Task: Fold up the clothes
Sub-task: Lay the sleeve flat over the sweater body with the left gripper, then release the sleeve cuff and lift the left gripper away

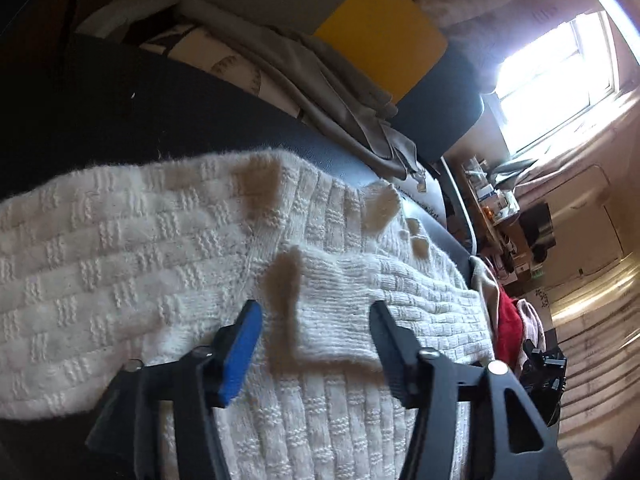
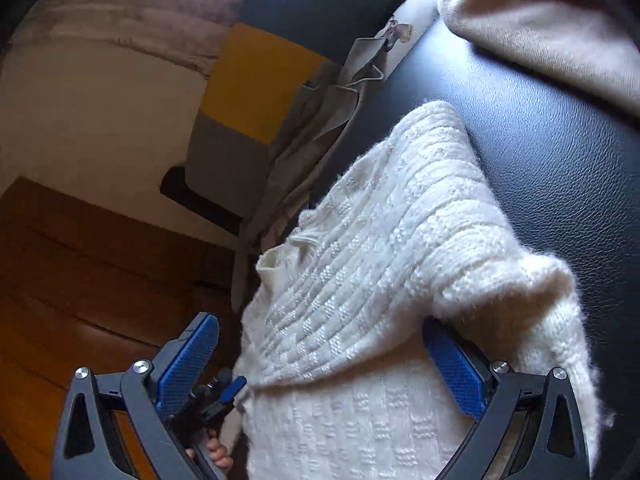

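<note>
A cream knitted sweater (image 1: 140, 264) lies on a black leather surface (image 1: 140, 120), with one part folded over another. My left gripper (image 1: 316, 312) is open just above the sweater, its fingers on either side of a folded edge. In the right wrist view the same sweater (image 2: 360, 272) is bunched on the black leather surface (image 2: 560, 140). My right gripper (image 2: 320, 340) is open wide, with the sweater between its fingers and a fuzzy fold resting over the right finger (image 2: 452, 364). The left gripper (image 2: 216, 396) shows at the sweater's lower left edge.
A yellow, grey and dark cushion (image 1: 384, 36) and a grey garment (image 1: 332, 92) lie behind the sweater. A beige garment (image 2: 540, 24) lies at the far end of the leather. Red and pink clothes (image 1: 512, 328) sit at the right. Wooden floor (image 2: 80, 280) lies beyond the edge.
</note>
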`<control>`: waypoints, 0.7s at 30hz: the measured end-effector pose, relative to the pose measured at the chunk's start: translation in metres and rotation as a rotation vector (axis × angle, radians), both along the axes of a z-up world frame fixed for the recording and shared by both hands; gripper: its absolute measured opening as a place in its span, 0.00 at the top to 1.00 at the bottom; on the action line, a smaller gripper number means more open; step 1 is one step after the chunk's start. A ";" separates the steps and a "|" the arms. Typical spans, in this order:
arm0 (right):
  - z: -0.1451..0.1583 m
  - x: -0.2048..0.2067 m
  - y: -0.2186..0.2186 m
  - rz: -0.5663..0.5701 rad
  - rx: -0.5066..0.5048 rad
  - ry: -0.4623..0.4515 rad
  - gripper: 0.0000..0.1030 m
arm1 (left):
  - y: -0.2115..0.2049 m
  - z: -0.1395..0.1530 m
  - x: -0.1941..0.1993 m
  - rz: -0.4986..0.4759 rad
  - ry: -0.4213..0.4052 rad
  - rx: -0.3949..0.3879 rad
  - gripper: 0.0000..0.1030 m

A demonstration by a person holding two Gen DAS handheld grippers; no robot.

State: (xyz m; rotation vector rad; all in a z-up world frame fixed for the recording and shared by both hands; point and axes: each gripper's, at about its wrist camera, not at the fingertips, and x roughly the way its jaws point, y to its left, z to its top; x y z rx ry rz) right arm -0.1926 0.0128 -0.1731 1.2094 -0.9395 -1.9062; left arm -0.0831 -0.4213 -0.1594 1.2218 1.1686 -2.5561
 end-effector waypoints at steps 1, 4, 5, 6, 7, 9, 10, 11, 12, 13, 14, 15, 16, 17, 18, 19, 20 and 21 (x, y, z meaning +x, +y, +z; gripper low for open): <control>0.001 0.000 0.000 -0.001 0.006 0.005 0.00 | 0.000 0.000 -0.002 -0.007 -0.003 -0.014 0.41; 0.002 -0.004 0.002 -0.010 0.006 0.015 0.00 | 0.003 -0.001 -0.012 -0.045 0.002 -0.011 0.40; 0.001 -0.005 0.005 -0.020 0.005 0.015 0.00 | 0.007 0.000 -0.016 -0.058 0.000 -0.025 0.40; 0.000 -0.006 0.009 -0.031 -0.002 0.012 0.00 | 0.011 0.000 -0.022 -0.073 -0.010 -0.042 0.41; -0.001 -0.009 0.013 -0.038 -0.013 0.006 0.00 | 0.017 -0.002 -0.027 -0.091 -0.026 -0.061 0.43; -0.003 -0.014 0.015 -0.048 -0.028 -0.005 0.00 | 0.028 -0.005 -0.039 -0.126 -0.056 -0.100 0.57; -0.004 -0.016 0.014 -0.051 -0.034 -0.010 0.00 | 0.034 -0.006 -0.045 -0.143 -0.072 -0.120 0.79; -0.004 -0.017 0.012 -0.051 -0.037 -0.012 0.00 | 0.034 -0.006 -0.046 -0.133 -0.071 -0.116 0.85; -0.004 -0.019 0.011 -0.051 -0.040 -0.015 0.00 | 0.029 -0.005 -0.045 -0.104 -0.059 -0.096 0.87; -0.004 -0.021 0.009 -0.051 -0.043 -0.019 0.00 | 0.024 -0.001 -0.042 -0.069 -0.030 -0.081 0.88; -0.004 -0.023 0.009 -0.053 -0.047 -0.021 0.00 | 0.020 0.004 -0.038 -0.041 0.001 -0.076 0.88; -0.002 -0.025 0.009 -0.060 -0.055 -0.014 0.00 | 0.017 0.011 -0.033 -0.014 0.028 -0.074 0.89; 0.001 -0.026 0.011 -0.082 -0.073 0.010 0.00 | 0.013 0.017 -0.028 0.011 0.053 -0.075 0.89; 0.004 -0.028 0.013 -0.100 -0.094 0.029 0.00 | 0.011 0.023 -0.023 0.029 0.070 -0.085 0.89; 0.005 -0.030 0.014 -0.107 -0.121 0.036 0.00 | 0.010 0.027 -0.018 0.043 0.077 -0.104 0.89; 0.005 -0.031 0.015 -0.109 -0.140 0.039 0.00 | 0.009 0.030 -0.014 0.049 0.078 -0.116 0.90; 0.002 -0.032 0.013 -0.100 -0.139 0.028 0.00 | 0.009 0.030 -0.012 0.045 0.070 -0.128 0.90; 0.000 -0.032 0.012 -0.090 -0.138 0.019 0.00 | 0.011 0.029 -0.011 0.038 0.057 -0.143 0.90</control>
